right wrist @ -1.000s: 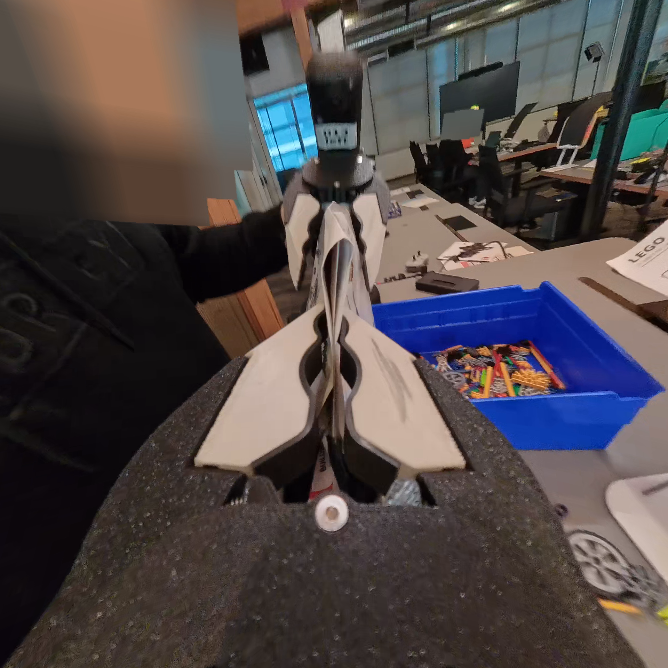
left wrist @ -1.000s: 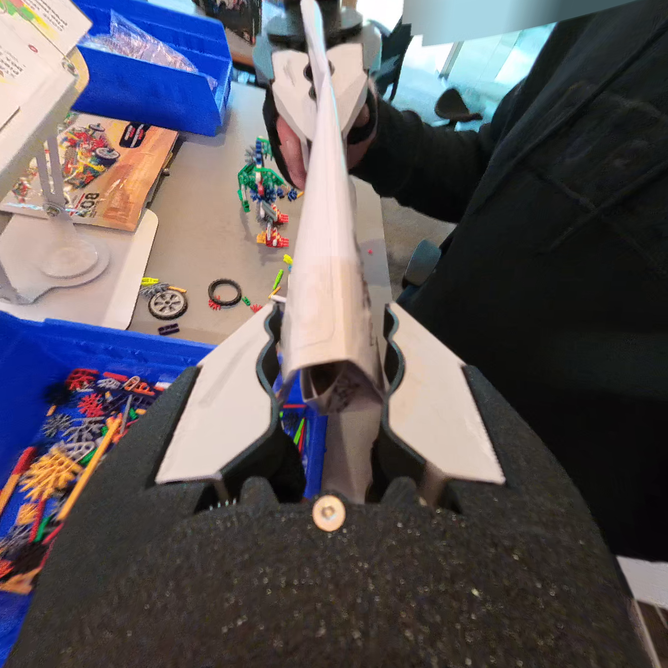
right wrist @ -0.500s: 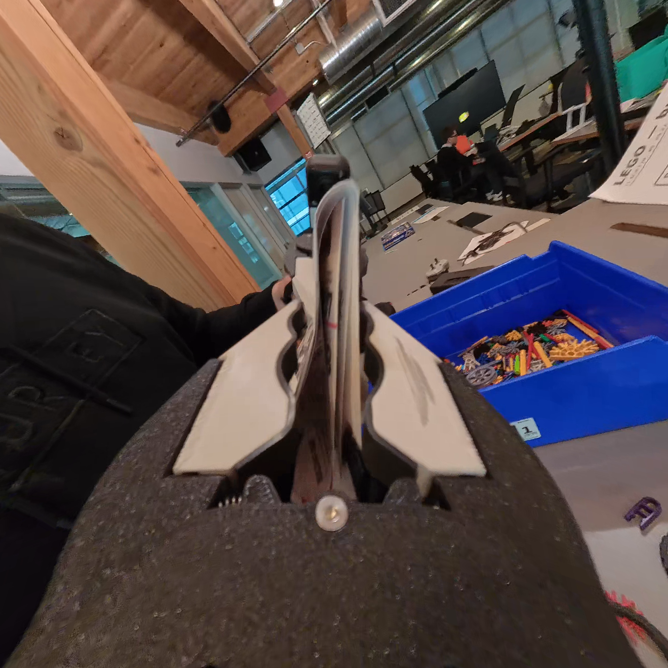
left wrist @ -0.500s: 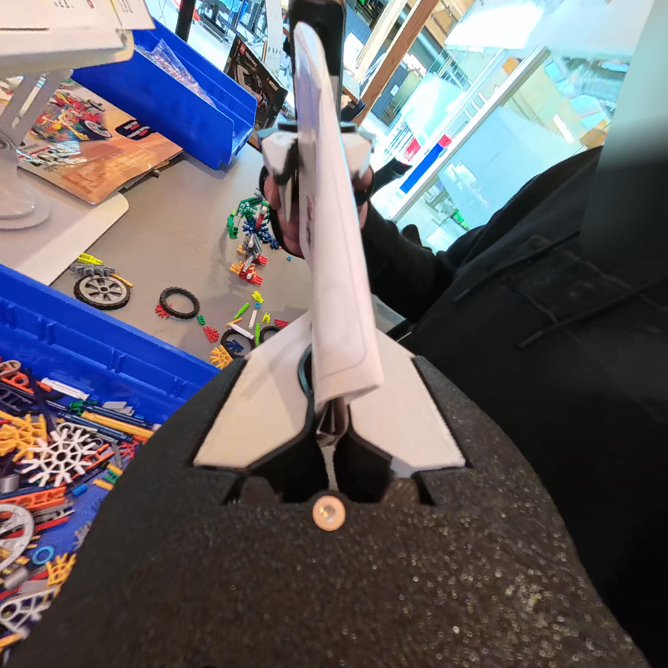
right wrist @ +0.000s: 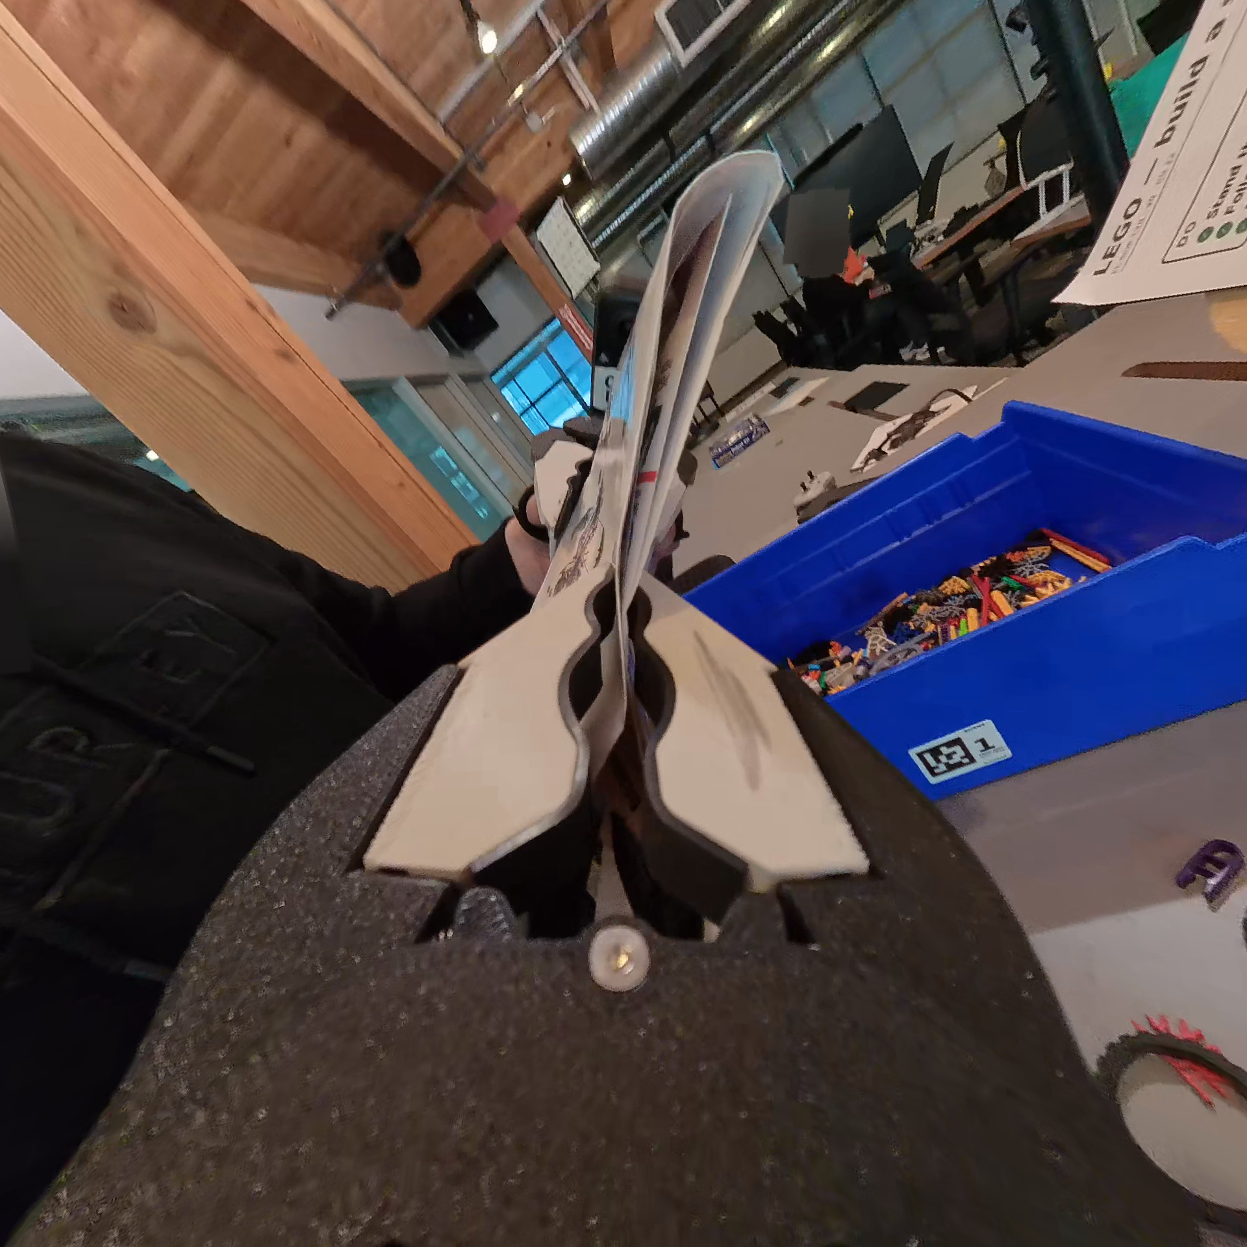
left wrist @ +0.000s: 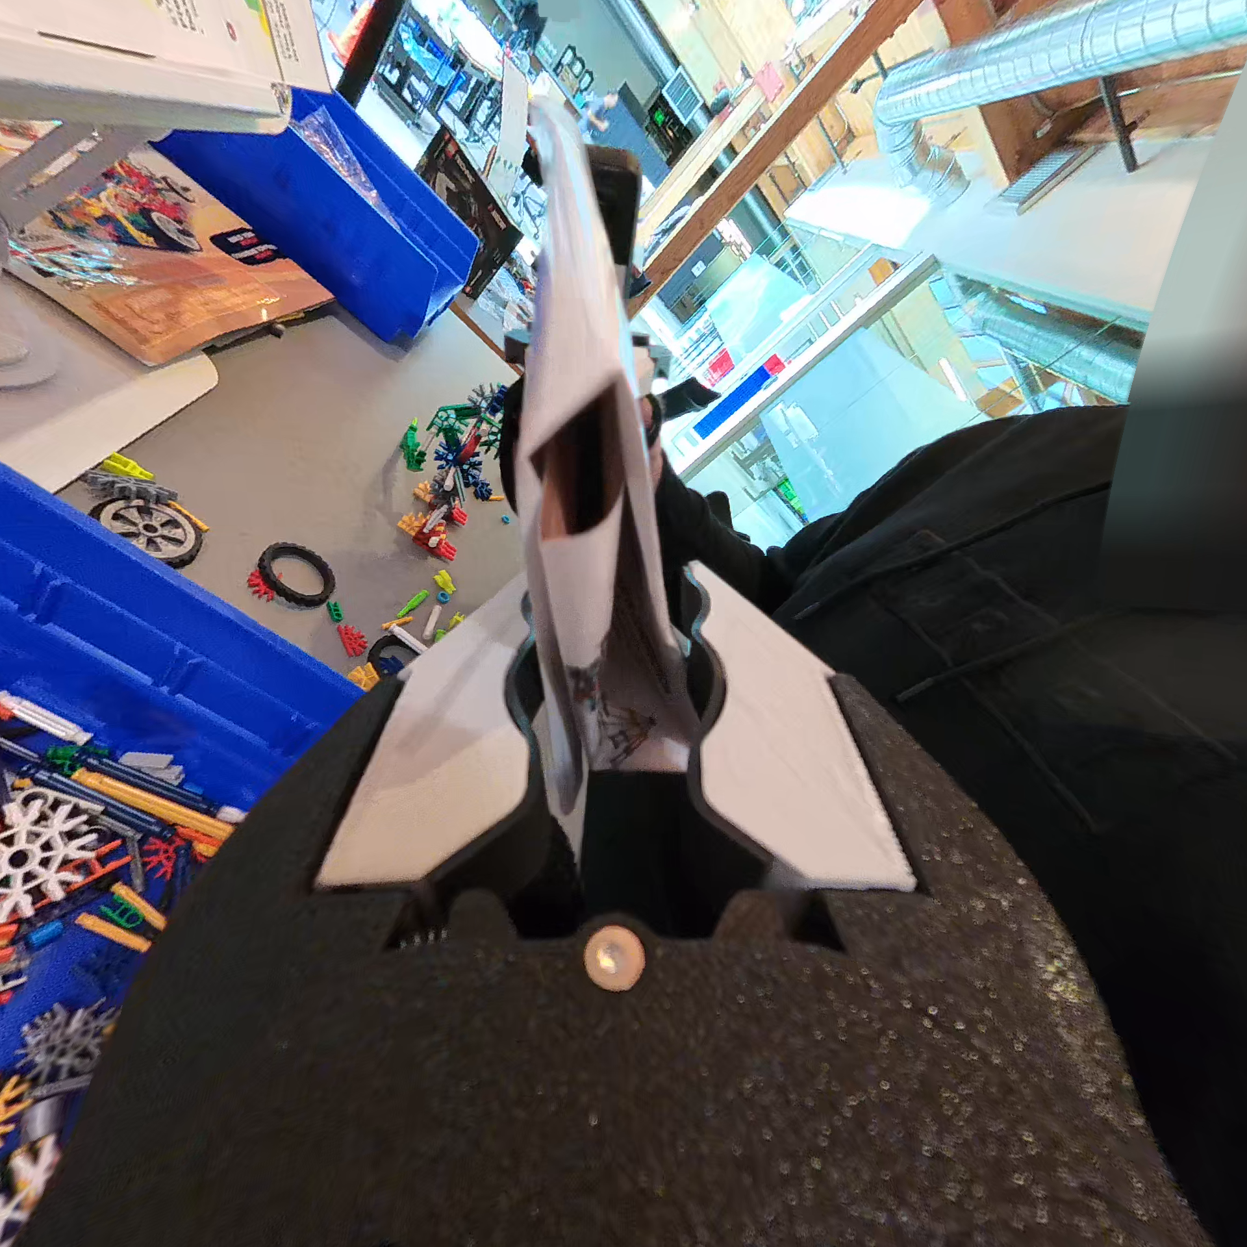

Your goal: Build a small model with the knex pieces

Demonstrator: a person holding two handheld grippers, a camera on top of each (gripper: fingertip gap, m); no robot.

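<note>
A white paper booklet (left wrist: 580,337) is held edge-on in the air between my two grippers, its pages fanned apart. My left gripper (left wrist: 611,621) stands open, and the booklet's near end lies loosely between its white fingers (left wrist: 438,742). My right gripper (right wrist: 624,600) is shut on the other end of the booklet (right wrist: 695,303), with its jaws pressed together on the pages. Each gripper shows at the far end of the booklet in the other's view, held by a hand in a black sleeve (right wrist: 418,607).
A blue bin (left wrist: 135,641) of coloured construction pieces sits below left, and it also shows in the right wrist view (right wrist: 1012,675). Loose pieces (left wrist: 445,486), a grey wheel (left wrist: 148,526) and a black tyre (left wrist: 297,573) lie on the grey table. A second blue bin (left wrist: 351,223) and a flat toy box (left wrist: 175,276) stand behind. A person in black (left wrist: 1012,607) is close on the right. My right fingertips sit around 9 cm from my left ones.
Both grippers have tilted upward with the booklet. My left jaws, shut on it half a second ago, have opened. My right jaws have closed tighter on it. The pages have fanned apart.
</note>
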